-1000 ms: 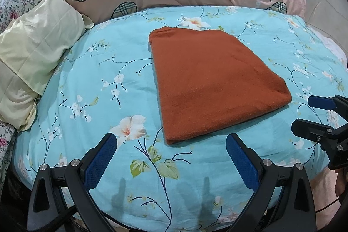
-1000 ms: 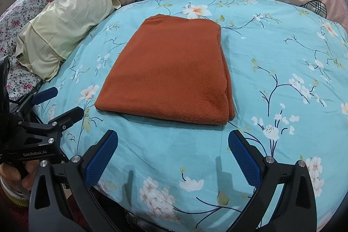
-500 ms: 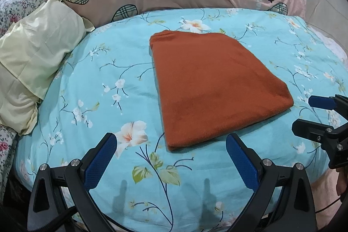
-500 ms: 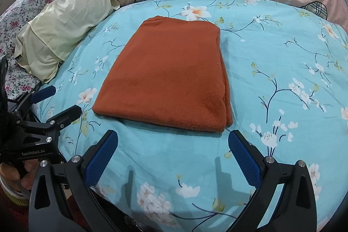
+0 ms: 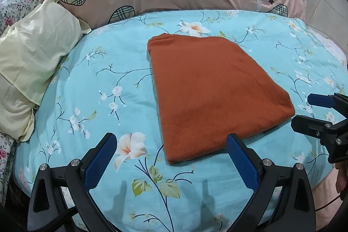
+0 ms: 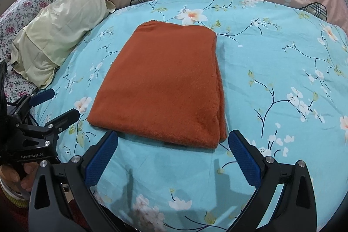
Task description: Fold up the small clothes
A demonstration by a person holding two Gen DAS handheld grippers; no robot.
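The orange cloth (image 5: pixel 215 92) looks soft, fuzzy and matt. The blue flowered bed sheet (image 5: pixel 91 84) under it is smooth, thin cloth. Each tool's pads (image 6: pixel 101 161) are bumpy blue rubber on shiny black plastic.

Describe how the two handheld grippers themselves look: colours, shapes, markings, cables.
Both look alike. The left gripper and the right gripper each have black angular frames with triangular cut-outs, silver round bolts, and two blue textured pads on the fingers. White lettering "GenRobot.AI" marks the left gripper's body, seen from the right wrist view. A thin black cable trails by the left gripper's frame.
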